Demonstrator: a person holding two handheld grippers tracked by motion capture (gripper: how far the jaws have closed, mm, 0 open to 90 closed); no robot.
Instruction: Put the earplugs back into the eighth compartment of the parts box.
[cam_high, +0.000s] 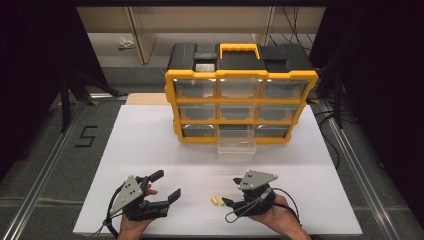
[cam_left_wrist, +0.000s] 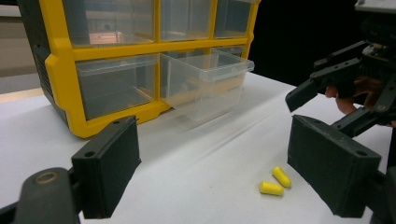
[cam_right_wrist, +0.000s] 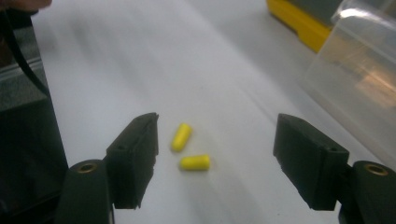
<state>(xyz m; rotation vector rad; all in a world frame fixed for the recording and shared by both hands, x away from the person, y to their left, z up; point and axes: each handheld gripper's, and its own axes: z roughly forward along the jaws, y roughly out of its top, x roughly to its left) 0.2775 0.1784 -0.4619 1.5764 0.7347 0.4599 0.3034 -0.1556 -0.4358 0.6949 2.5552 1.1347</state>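
While both grippers rest low on the white table (cam_high: 150, 145), the right gripper (cam_right_wrist: 215, 154) spreads wide around two yellow earplugs (cam_right_wrist: 189, 149), apparently untouched; the left gripper (cam_left_wrist: 212, 172), equally wide, holds nothing. One clear drawer (cam_high: 236, 146) protrudes from the yellow organizer (cam_high: 241, 102).

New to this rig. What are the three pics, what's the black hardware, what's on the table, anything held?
There is no robot arm. A person holds a hand-operated two-jaw gripper in each hand: the left gripper and the right gripper.

The high view looks down on the white table from above. The other two pictures come from cameras riding on each gripper, looking out between its own black jaws.

On the table stands a yellow and black drawer organizer with clear drawers. The bottom middle drawer is pulled out. Two small yellow earplugs lie on the table near the right gripper.

Both grippers are open and hold nothing.
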